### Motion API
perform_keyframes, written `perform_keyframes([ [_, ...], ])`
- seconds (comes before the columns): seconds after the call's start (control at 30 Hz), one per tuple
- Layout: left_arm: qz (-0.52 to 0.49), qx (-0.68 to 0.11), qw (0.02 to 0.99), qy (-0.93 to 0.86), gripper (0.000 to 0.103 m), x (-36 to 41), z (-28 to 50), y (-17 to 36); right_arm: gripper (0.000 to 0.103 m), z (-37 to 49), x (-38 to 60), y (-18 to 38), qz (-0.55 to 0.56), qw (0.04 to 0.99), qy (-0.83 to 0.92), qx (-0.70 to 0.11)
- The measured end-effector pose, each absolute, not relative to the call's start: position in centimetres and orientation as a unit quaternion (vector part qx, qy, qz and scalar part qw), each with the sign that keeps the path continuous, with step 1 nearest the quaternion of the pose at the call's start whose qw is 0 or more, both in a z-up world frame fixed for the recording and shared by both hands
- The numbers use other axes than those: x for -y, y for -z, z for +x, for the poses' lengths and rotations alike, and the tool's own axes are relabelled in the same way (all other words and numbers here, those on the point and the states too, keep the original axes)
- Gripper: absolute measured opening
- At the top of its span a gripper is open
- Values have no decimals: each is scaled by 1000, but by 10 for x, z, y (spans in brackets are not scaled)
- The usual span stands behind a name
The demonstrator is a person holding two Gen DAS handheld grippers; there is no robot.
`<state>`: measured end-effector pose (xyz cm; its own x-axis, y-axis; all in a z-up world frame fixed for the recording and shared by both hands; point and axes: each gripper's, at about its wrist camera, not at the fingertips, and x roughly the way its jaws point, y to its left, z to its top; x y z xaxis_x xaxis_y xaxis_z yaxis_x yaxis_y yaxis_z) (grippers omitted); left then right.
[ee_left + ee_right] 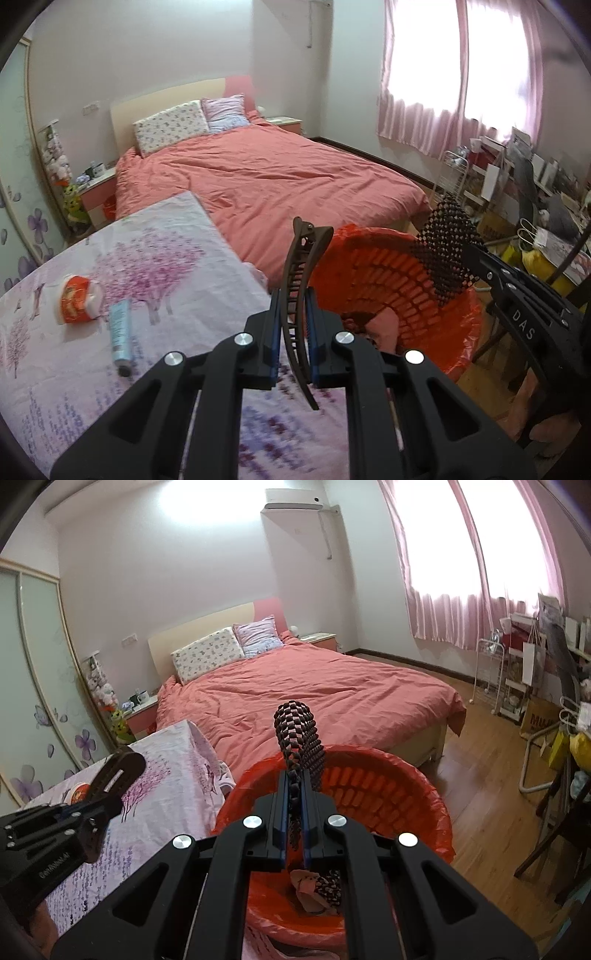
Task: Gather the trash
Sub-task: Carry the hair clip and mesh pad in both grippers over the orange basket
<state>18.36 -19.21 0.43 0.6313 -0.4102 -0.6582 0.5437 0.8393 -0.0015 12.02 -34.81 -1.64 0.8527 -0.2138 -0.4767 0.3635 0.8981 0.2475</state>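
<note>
Trash bin point(388, 786) lined with an orange-red bag sits on the wooden floor point(491, 775), just right of the tabletop point(177, 243) and near the foot of the bed point(266, 177). Your left gripper point(291, 332) has its jaws clenched on a dark brown hair clip point(299, 280), which stands nearly upright between the blue pads, its toothed edge curving toward the far side and its tip rising above the bin's near-left rim. In the right wrist view the same left gripper point(85, 805) shows at the left edge, over the tabletop's right side, with the hair clip point(118, 771) jutting up from it.

Your right gripper point(293, 805) has its jaws clamped on a black woven mesh piece point(295, 731), a beaded-looking strip that sticks up beyond the fingertips and hangs over the bin's opening. From the left wrist view that mesh piece point(447, 251) appears above the bin's far-right rim, with the right gripper point(476, 254) reaching in from the right.

Inside the bin lie a crumpled pinkish scrap point(306, 890) and another bit of dark mesh point(328, 886).

On the floral cloth of the tabletop, to the left, rest a red and white tissue pack point(77, 301) and, just right of it, a pale blue tube point(121, 334) with its dark cap toward you.
</note>
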Motion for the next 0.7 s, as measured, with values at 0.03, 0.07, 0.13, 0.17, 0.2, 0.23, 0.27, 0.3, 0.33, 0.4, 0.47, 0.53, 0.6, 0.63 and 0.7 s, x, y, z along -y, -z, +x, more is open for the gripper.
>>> perform_keyframes([
  [0.03,99,-339,896,270,13,195,184,-3,6,120,351,17,170,947,152,-225],
  [0.07,98,-341,894,274,13,198,185,-1,6,118,356,19,174,947,150,-225],
  [0.13,95,-344,890,285,13,207,185,4,6,117,362,21,183,946,147,-224],
  [0.17,94,-346,888,289,13,212,186,5,6,118,364,21,185,945,147,-224],
  [0.2,93,-349,885,293,13,216,187,8,6,117,365,22,188,945,145,-224],
  [0.23,91,-352,883,298,13,220,188,10,6,117,367,23,190,945,144,-224],
  [0.27,90,-355,881,301,13,223,190,13,6,117,369,24,193,944,144,-224],
  [0.3,89,-359,878,305,13,229,191,17,6,117,371,24,194,944,143,-224],
  [0.33,88,-362,876,307,13,231,192,18,6,118,373,25,196,944,143,-224],
  [0.4,88,-368,872,311,13,237,196,24,6,118,376,27,199,943,143,-225],
  [0.47,88,-374,868,315,13,244,199,31,6,119,380,29,203,942,143,-226],
  [0.53,88,-381,864,319,13,252,202,37,6,120,382,32,210,940,142,-229],
  [0.6,87,-387,860,323,13,258,204,42,6,122,385,34,219,937,141,-232],
  [0.63,86,-389,858,323,13,261,205,44,6,123,386,36,222,936,141,-233],
  [0.7,85,-395,856,324,13,265,208,48,6,125,389,38,227,934,140,-238],
])
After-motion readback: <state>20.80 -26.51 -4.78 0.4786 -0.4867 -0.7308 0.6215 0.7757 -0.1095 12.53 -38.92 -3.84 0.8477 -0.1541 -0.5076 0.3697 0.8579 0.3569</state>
